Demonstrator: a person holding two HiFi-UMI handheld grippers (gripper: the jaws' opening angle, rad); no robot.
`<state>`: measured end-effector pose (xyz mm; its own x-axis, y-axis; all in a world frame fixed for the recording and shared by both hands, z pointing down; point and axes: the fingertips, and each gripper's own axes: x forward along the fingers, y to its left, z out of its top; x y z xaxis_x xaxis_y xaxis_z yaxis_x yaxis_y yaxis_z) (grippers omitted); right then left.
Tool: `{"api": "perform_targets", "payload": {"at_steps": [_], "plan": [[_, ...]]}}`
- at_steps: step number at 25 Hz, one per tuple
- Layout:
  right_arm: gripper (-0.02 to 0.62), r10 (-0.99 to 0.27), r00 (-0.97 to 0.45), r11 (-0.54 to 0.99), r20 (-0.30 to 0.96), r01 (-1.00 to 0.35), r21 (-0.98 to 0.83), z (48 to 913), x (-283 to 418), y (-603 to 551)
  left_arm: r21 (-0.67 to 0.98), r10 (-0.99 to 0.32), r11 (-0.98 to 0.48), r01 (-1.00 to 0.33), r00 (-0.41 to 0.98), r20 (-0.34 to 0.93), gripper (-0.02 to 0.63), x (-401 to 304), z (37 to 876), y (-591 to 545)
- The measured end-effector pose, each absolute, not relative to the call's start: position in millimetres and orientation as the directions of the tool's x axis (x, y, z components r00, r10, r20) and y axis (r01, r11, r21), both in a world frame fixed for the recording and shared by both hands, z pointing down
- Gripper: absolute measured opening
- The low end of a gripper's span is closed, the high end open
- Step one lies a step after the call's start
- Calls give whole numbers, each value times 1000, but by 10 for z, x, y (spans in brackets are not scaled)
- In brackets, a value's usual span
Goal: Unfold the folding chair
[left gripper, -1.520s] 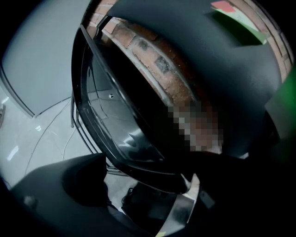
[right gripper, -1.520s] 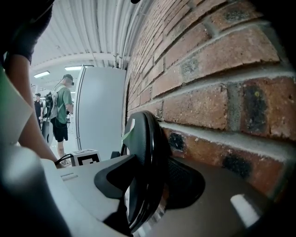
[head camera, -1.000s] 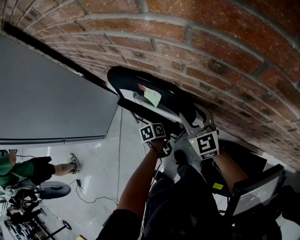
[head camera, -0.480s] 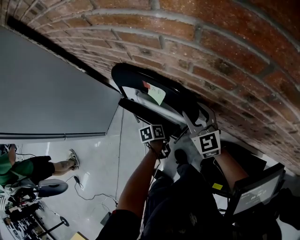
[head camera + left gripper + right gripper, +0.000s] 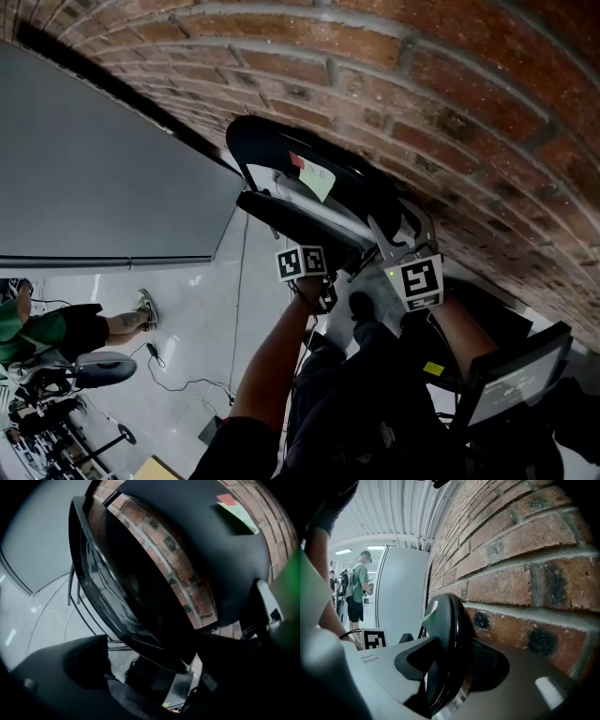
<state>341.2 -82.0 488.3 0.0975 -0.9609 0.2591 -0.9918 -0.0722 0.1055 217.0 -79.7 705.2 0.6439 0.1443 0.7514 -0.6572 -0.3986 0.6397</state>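
Against brick wall [image 5: 450, 84], right gripper [image 5: 401, 236] clamps folding chair [image 5: 352, 202] backrest [image 5: 447, 634]; left gripper [image 5: 157, 645] gapes around seat [image 5: 300, 220] edge.

A red brick wall with pale grey mortar joints [image 5: 450, 84] fills the upper right of the head view and the right half of the right gripper view. Beside it stands a tall, smooth, light grey panel [image 5: 84, 178], with a dark strip [image 5: 94, 80] running where the two meet. The glossy white floor [image 5: 197, 328] reflects light, and a thin black cable [image 5: 178, 384] trails loosely across it. A dark-framed flat screen [image 5: 511, 384] sits tilted at the lower right. In the right gripper view, a white ribbed ceiling [image 5: 393, 508] carries bright rectangular ceiling lights [image 5: 375, 547]. A person in a green shirt [image 5: 358, 592] stands far off on the floor.
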Motion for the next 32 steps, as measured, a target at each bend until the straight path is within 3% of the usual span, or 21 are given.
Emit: {"api": "perform_targets", "payload": {"at_steps": [10,18,24,32], "plan": [[192,-959,92,-64,267,-992,111,4911,3421,-828,645,164,-383,-662,638,752,583,2048,7063,-744],[193,-952,84,-60,293,-994,91,4991,3405,-819,605,182,-467,-646,599,780,580,1705,7095,-644],[199,-943,94,-67,318,-993,96,5025,3403,-829,564,195,-607,-559,584,788,503,1672,7029,-622],[201,-937,99,-65,336,-992,111,5032,3382,-822,582,194,-613,-534,612,766,480,1663,7003,-595]]}}
